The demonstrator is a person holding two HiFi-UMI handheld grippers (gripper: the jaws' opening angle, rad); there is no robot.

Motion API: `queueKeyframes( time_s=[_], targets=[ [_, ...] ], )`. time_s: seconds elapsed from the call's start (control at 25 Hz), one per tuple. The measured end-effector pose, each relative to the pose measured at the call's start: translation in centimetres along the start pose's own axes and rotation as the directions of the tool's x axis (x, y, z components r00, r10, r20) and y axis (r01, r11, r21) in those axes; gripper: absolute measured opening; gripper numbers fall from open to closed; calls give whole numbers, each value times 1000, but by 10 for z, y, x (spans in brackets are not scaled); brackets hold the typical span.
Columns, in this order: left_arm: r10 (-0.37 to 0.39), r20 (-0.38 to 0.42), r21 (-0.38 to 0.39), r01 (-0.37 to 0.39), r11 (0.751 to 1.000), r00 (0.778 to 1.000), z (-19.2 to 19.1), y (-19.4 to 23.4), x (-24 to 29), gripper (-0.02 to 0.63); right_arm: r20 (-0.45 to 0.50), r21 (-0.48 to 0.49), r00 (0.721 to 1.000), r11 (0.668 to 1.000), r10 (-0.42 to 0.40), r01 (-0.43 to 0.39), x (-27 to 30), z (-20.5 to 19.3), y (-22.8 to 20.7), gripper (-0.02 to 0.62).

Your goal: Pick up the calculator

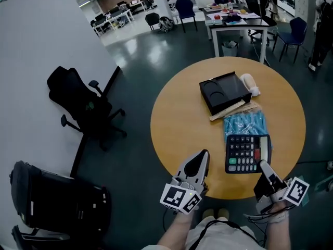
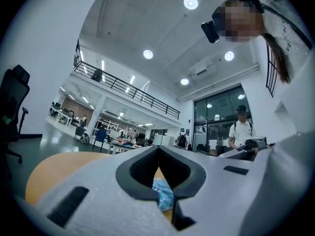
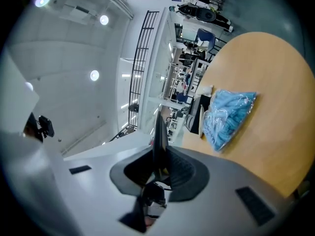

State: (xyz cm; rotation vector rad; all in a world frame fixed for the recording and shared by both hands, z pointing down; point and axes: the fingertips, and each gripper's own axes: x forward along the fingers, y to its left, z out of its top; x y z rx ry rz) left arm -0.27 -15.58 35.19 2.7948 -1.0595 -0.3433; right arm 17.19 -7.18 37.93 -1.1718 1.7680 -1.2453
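The calculator [image 1: 244, 152], black with grey, red and green keys, is over the near right part of the round wooden table [image 1: 179, 124]. My right gripper [image 1: 263, 165] is shut on its near right corner. In the right gripper view the calculator [image 3: 159, 124] shows edge-on as a thin dark blade clamped between the jaws of the gripper [image 3: 158, 149], with the table off to one side. My left gripper [image 1: 204, 154] hovers left of the calculator, apart from it. Its jaws are shut with nothing between them, and in the left gripper view the tips of the gripper [image 2: 157, 149] meet.
A blue plastic packet [image 1: 245, 123] lies just beyond the calculator. Further back are a black tray [image 1: 223, 91] and a white roll [image 1: 250, 83]. Black office chairs [image 1: 83, 105] stand on the dark floor at left. A person [image 2: 240, 129] stands far off.
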Motion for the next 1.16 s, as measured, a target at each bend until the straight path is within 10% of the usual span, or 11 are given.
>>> queueKeyframes(
  time_s=[0.64, 1.16],
  targets=[
    [-68, 33, 41, 67, 997, 997, 21, -24, 13, 8, 87, 88, 988, 987, 128, -136, -8, 10, 49, 63],
    [-41, 65, 41, 39, 998, 997, 33, -16, 7, 8, 16, -34, 994, 994, 106, -105, 7, 3, 64, 63]
  ],
)
